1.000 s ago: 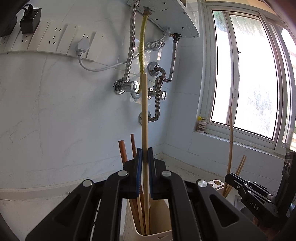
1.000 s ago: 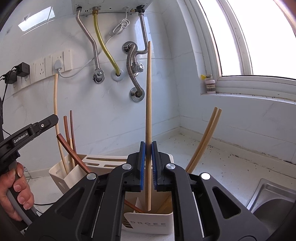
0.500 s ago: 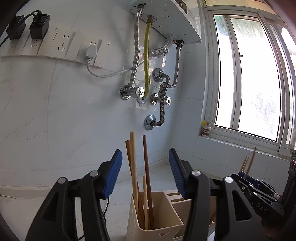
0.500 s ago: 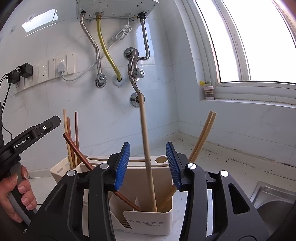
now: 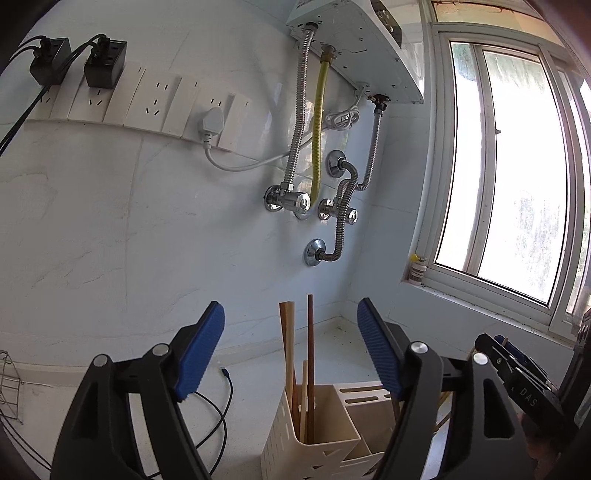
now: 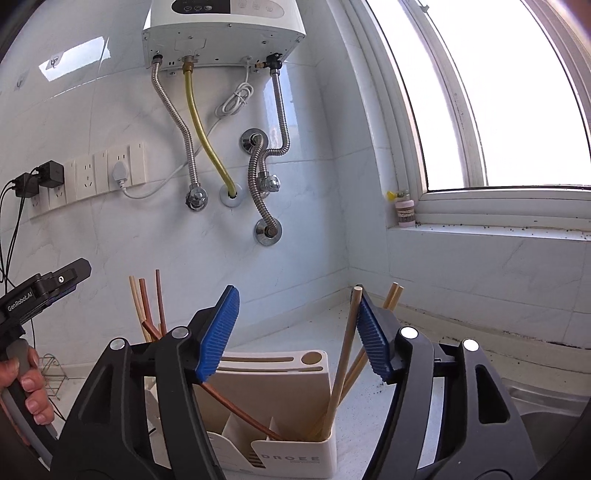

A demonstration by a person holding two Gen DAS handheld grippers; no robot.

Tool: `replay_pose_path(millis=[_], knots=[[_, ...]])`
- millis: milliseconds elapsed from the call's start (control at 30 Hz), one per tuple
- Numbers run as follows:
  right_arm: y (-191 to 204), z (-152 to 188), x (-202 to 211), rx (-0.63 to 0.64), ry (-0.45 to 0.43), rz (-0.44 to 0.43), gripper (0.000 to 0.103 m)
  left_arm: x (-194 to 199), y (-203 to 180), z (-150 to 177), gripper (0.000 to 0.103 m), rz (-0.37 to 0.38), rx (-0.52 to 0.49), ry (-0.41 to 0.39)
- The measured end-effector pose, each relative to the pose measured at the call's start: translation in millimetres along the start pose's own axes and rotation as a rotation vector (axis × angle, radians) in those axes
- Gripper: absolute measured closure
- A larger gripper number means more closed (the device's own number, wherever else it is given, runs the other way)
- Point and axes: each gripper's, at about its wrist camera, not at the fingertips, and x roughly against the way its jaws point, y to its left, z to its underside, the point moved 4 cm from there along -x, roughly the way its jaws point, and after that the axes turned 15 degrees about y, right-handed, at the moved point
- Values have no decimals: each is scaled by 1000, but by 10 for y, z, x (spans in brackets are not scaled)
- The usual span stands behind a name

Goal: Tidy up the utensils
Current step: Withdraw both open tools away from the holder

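Observation:
A cream plastic utensil holder (image 5: 334, 441) stands on the counter, also in the right wrist view (image 6: 295, 454). Its left compartment holds upright light and dark chopsticks (image 5: 291, 365). In the right wrist view pale chopsticks (image 6: 343, 365) lean right in its front compartment and a dark brown one (image 6: 236, 410) lies slanted. My left gripper (image 5: 291, 350) is open and empty above the holder. My right gripper (image 6: 295, 332) is open and empty, its right pad beside a pale chopstick. The left gripper also shows in the right wrist view (image 6: 40, 291).
A white tiled wall with a water heater (image 6: 223, 31), hoses and valves is behind. Sockets with plugs (image 5: 110, 92) and a cable (image 5: 218, 410) are on the left. A window (image 5: 517, 192) and sill are right. A sink edge (image 6: 546, 410) is at far right.
Both grippers opened and let their pale chopsticks drop into the holder. Both have since opened wider and tilted upward.

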Motion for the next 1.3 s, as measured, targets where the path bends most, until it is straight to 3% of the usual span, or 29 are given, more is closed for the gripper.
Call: replay_pose_path(millis=[200,300,633,967,1100,1200,1300], knots=[[-39,-172,215,-12,-25,29,27,272,37,-52,13,-13,29,-17],[-52,-243,298,-9,-39,37,26,403,46,-84,9,-26,25,-21],[134,-417,516,8,-62,7,17,909,208,-113,6,-93,21,-42],[516,-492,698,8,-66,-100,8,1528,615,-65,5,-236,34,-35],[756,-473,724,20,-46,-154,8,1823,782,22,5,-298,58,-14],[962,-449,736,35,-30,-199,8,2015,920,105,5,-388,82,60],[1219,-396,726,70,-5,-254,8,2247,1072,231,5,-404,138,115]])
